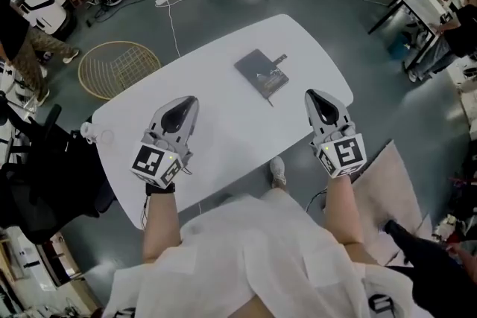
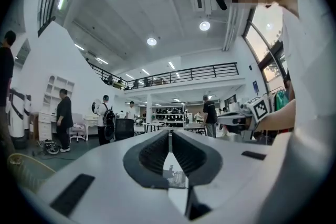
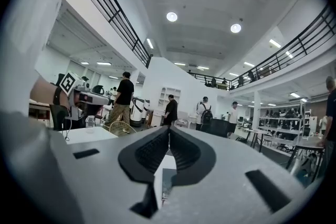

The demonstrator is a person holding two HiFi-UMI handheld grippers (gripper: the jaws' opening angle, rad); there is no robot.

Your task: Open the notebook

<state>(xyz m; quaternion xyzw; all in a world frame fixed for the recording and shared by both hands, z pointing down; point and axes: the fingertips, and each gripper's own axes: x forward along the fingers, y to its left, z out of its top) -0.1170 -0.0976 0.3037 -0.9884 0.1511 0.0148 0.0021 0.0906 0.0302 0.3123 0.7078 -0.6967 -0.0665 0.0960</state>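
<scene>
Here, a closed dark grey rectangular notebook (image 1: pixel 261 73) lies flat on the white oval counter (image 1: pixel 223 126), well ahead of both grippers. The left gripper (image 1: pixel 189 101) has its black ribbed fingers (image 2: pixel 155 153) pressed together on nothing — the right gripper (image 1: pixel 313 94) likewise, fingers (image 3: pixel 184 152) meeting, empty.

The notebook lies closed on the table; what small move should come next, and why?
Probably bring the right gripper forward to the notebook and open its jaws. The notebook is closed; this gripper and the left gripper stand short of it over the white table, each with jaws together, holding nothing.
</scene>
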